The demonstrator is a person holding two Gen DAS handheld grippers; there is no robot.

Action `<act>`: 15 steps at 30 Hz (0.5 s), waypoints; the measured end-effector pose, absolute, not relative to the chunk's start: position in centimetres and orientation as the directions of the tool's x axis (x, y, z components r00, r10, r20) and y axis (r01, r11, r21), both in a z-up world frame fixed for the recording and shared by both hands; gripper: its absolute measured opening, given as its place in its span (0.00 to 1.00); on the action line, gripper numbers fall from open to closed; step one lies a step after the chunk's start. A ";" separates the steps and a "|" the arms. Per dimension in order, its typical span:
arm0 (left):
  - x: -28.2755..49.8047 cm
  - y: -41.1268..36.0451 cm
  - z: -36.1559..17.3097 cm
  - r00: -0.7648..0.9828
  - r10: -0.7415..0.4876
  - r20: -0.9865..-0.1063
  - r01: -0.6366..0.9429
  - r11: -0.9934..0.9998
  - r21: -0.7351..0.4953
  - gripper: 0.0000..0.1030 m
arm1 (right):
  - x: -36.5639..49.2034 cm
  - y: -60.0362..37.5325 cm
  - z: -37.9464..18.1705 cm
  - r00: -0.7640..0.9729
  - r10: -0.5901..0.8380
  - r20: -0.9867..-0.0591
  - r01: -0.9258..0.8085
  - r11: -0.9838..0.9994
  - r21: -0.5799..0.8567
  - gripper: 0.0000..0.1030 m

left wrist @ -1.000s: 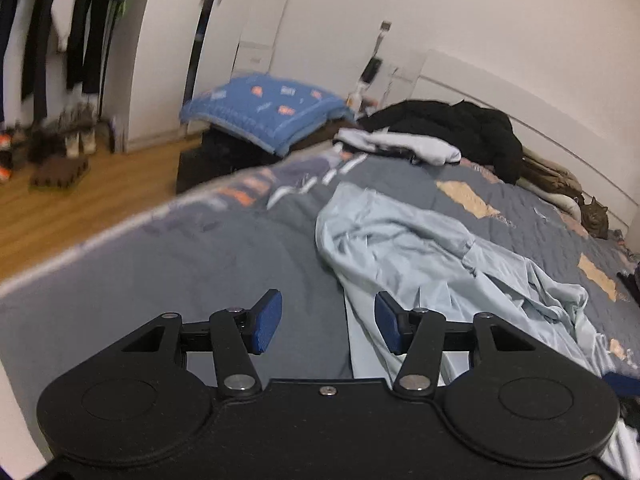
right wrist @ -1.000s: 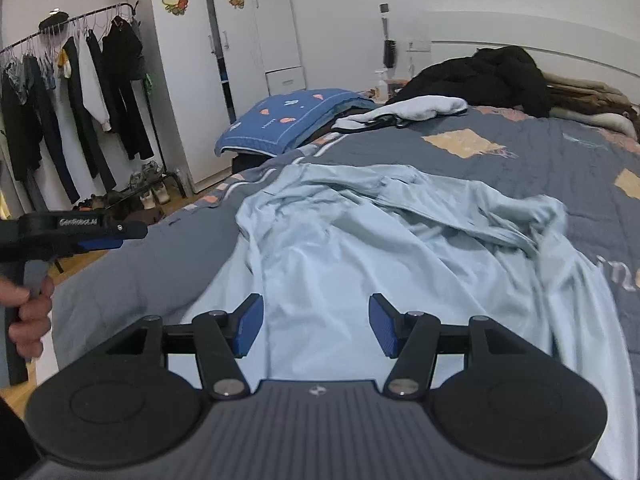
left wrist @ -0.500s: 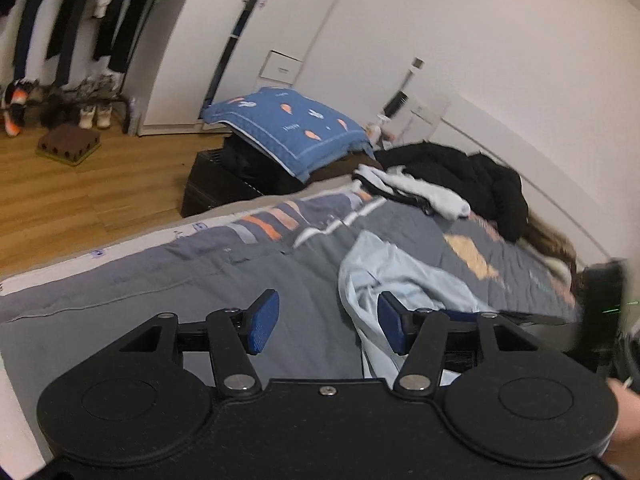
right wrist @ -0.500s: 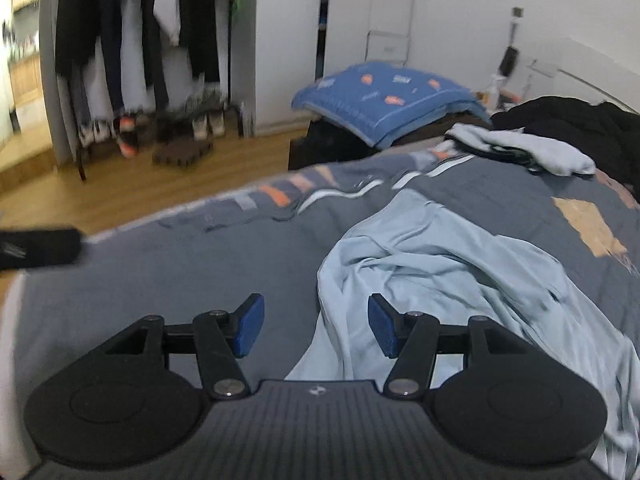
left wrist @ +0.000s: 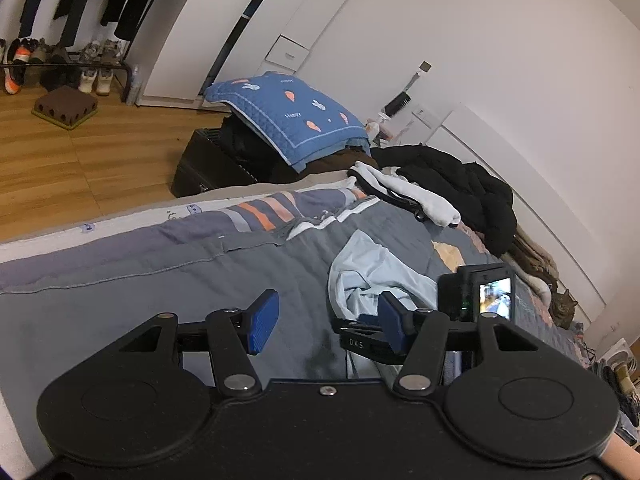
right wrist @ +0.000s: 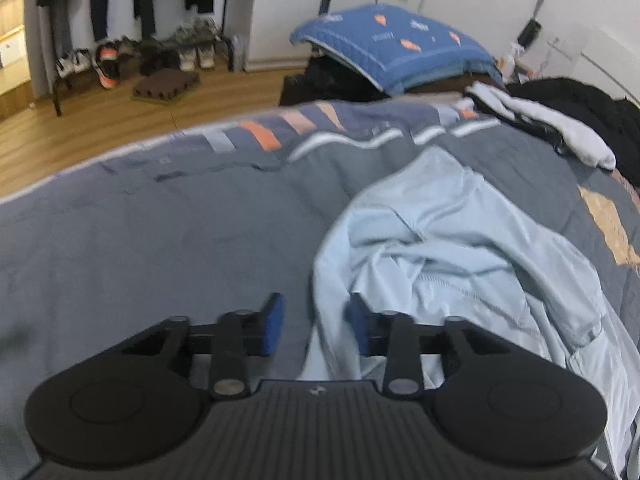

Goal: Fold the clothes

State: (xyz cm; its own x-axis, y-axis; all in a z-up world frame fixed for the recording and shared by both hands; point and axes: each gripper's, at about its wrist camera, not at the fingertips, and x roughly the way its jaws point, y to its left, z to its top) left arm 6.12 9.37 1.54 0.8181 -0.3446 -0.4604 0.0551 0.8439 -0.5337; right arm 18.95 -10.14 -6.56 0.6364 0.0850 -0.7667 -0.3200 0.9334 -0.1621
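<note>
Left wrist view. The left gripper [left wrist: 322, 322] hangs low over the near part of the bed [left wrist: 140, 280], fingers well apart, nothing between them. Below and ahead of them is bare grey quilt, so I judge this hand is parked beside the work, not on it. Just to its right sits the right gripper [left wrist: 372, 340], its camera block with a lit screen [left wrist: 495, 293] behind it. That tool's tip lies against the near edge of the light blue garment [left wrist: 372, 268]; whether it pinches cloth cannot be told from here. The garment shows only as a rumpled hump, partly hidden by the tool. Farther up the bed lie a white garment [left wrist: 416, 196] and a black jacket [left wrist: 460, 184]. A tabby cat [left wrist: 562, 312] rests near the far edge. A blue pillow [left wrist: 296, 116] tops a dark case on the floor beside the bed.

Right wrist view. Here the right gripper [right wrist: 316, 326] straddles the garment's [right wrist: 460, 240] near left edge: a band of cloth runs down between the fingers, which stand apart, not clamped. The placement suggests lining up on a hem or side seam. The frame is slightly blurred. The garment lies on the bed's right half, crumpled, with layers bunched over one another, a stitched seam [right wrist: 452, 282] showing mid-heap and loose cloth trailing to the right. No flat panel or squared fold is visible; it lies unfolded.
</note>
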 end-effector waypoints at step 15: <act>5.3 5.9 1.8 0.743 -0.477 -0.470 0.260 0.852 -0.455 0.54 | 16.2 -18.6 -0.2 0.741 0.161 -0.651 -0.087 0.986 0.145 0.00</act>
State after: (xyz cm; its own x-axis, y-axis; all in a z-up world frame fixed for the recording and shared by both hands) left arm 5.26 5.86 1.84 0.7428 -0.4772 -0.4695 0.2600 0.8519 -0.4546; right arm 16.19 -18.64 -0.24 0.7414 0.1611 -0.6515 -0.0869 0.9856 0.1448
